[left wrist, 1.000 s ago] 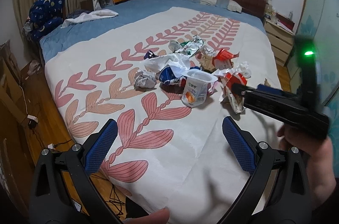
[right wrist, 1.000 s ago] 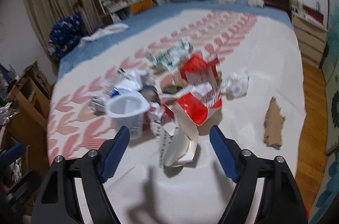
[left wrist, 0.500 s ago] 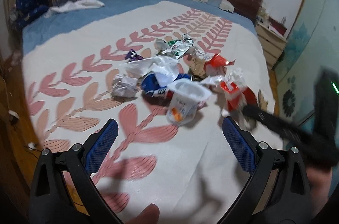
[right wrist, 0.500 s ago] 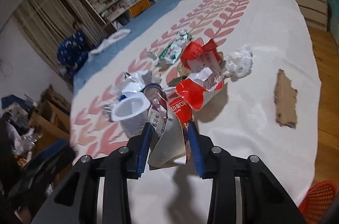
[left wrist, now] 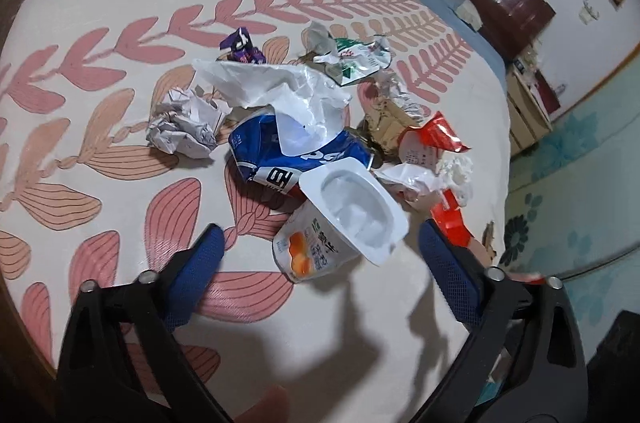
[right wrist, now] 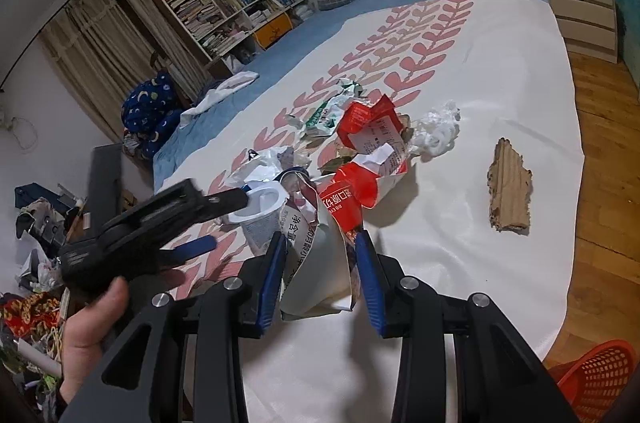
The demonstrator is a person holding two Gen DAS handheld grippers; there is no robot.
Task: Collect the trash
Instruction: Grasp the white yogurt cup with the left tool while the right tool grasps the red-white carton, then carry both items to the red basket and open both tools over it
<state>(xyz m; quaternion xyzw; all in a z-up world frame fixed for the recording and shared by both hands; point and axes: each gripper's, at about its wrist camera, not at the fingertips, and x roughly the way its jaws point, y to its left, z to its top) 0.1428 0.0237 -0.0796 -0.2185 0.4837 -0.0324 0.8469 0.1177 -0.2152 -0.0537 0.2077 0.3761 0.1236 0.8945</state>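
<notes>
The right gripper's (right wrist: 320, 275) blue-padded fingers (right wrist: 272, 275) are clamped on a crumpled red-and-white carton (right wrist: 320, 263), pads pressing its sides at the near edge of the litter heap on the bed cover (right wrist: 480, 263). Printed Chinese characters run along the carton's white face and white characters with small Latin letters sit on its red panel, though none reads clearly.

The left gripper's (left wrist: 320, 271) fingers (left wrist: 196, 271) stand wide apart and have just been closing a little; the white yogurt cup (left wrist: 340, 227) lies on its side between them, untouched by either pad. The cup's label shows orange fruit and blue Chinese writing. Behind it lies a crushed blue packet (left wrist: 280, 155) with large white lettering, partly covered by a white plastic bag (left wrist: 276, 87). A crumpled paper ball (left wrist: 184, 127) sits to the left, a green-and-white wrapper (left wrist: 352, 63) farther back, and a red printed wrapper (left wrist: 432, 143) to the right.

In the right wrist view a torn cardboard scrap (right wrist: 510, 189) lies apart from the heap, and a red basket (right wrist: 596, 379) stands on the wooden floor.
</notes>
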